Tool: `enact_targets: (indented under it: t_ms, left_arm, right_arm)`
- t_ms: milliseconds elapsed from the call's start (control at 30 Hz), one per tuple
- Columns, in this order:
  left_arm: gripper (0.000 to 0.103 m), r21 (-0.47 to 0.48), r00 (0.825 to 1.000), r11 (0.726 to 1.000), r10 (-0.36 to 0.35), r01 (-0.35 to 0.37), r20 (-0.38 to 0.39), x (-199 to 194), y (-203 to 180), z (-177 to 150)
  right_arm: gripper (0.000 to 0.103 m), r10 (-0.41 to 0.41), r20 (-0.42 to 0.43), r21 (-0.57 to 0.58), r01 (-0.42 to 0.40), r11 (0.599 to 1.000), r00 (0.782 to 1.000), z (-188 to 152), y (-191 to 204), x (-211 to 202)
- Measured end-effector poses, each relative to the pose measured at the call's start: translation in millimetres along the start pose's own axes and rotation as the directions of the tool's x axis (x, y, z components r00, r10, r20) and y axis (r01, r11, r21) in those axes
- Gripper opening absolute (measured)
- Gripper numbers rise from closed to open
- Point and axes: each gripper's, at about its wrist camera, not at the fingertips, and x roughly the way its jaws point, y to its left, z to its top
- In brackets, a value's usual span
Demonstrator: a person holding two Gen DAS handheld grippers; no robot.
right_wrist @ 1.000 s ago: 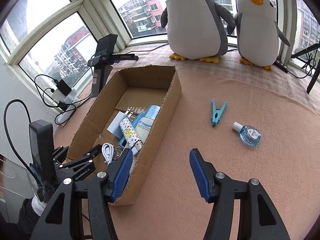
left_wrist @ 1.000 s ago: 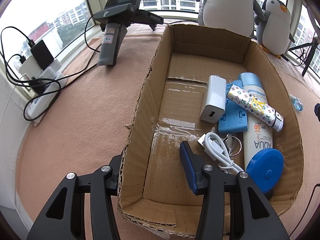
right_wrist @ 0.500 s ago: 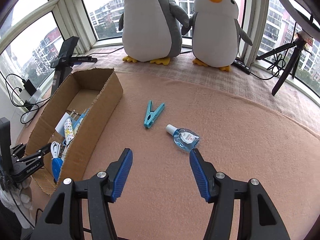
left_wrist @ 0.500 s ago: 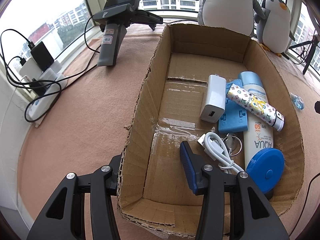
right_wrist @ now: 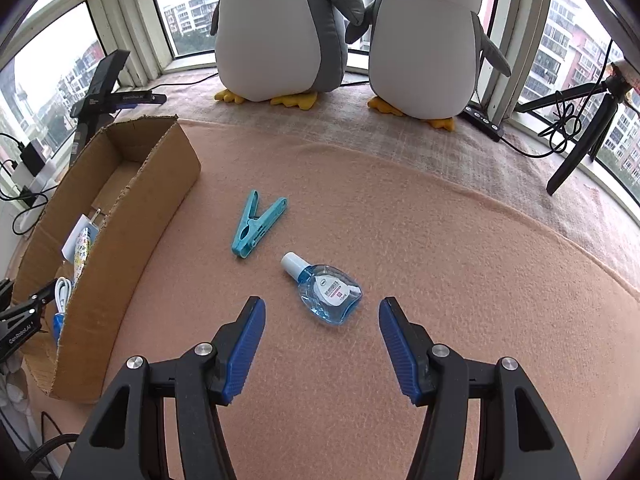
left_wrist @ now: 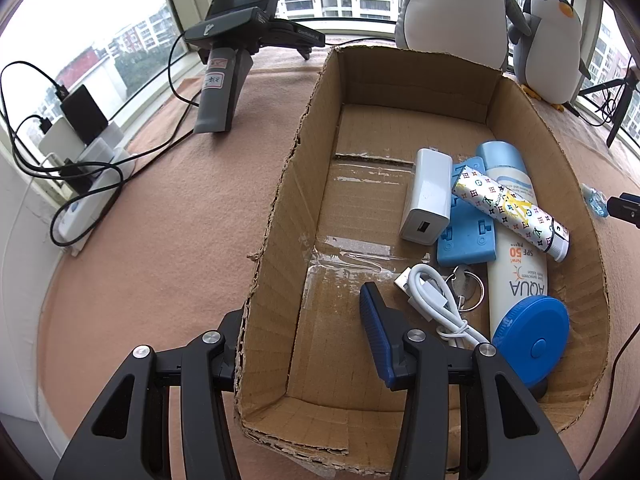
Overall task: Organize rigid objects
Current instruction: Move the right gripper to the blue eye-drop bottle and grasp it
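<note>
Your worktop (right_wrist: 440,280) has a pink cloth on it. Two penguins (right_wrist: 280,32) stand at the back by the window. The box (left_wrist: 400,436) sits on the left. Your left hand-held gripper (left_wrist: 300,344) is open wide, one finger outside the box wall and one inside, gripping nothing. In the box lie a spray can (left_wrist: 516,276), a blue disc (left_wrist: 530,340), a charger (left_wrist: 428,196), a tube (left_wrist: 508,208) and a cable (left_wrist: 436,300). Your right hand-held gripper (right_wrist: 322,342) is open too, just above the worktop. The little bottle (right_wrist: 328,292) lies between its fingers, not touched. The peg (right_wrist: 256,228) lies near it, closer to the box.
</note>
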Motion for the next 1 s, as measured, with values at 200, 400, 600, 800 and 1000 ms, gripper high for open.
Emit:
enact_targets:
  t_ms: [200, 400, 600, 800, 1000]
  left_arm:
    - [0.046, 0.0, 1.0, 1.0, 0.0, 0.0, 0.0, 0, 0, 0]
    - [0.046, 0.0, 1.0, 1.0, 0.0, 0.0, 0.0, 0, 0, 0]
    - [0.046, 0.001, 1.0, 1.0, 0.001, -0.001, 0.0, 0, 0, 0]
    - [0.046, 0.0, 1.0, 1.0, 0.001, -0.001, 0.0, 0, -1, 0]
    - [0.046, 0.0, 1.0, 1.0, 0.0, 0.0, 0.0, 0, -1, 0]
  right_arm:
    - [0.055, 0.028, -0.022, -0.004, -0.028, 1.0, 0.999, 5, -5, 14]
    - [0.055, 0.033, -0.039, -0.009, -0.033, 0.999, 0.999, 10, -10, 27]
    - [0.055, 0.049, -0.042, -0.02, -0.05, 0.999, 0.998, 17, -9, 33]
    - [0.055, 0.054, -0.056, -0.046, -0.057, 0.997, 0.997, 19, -2, 38]
    - [0.05, 0.08, -0.078, -0.045, -0.084, 0.995, 0.994, 17, 0, 36]
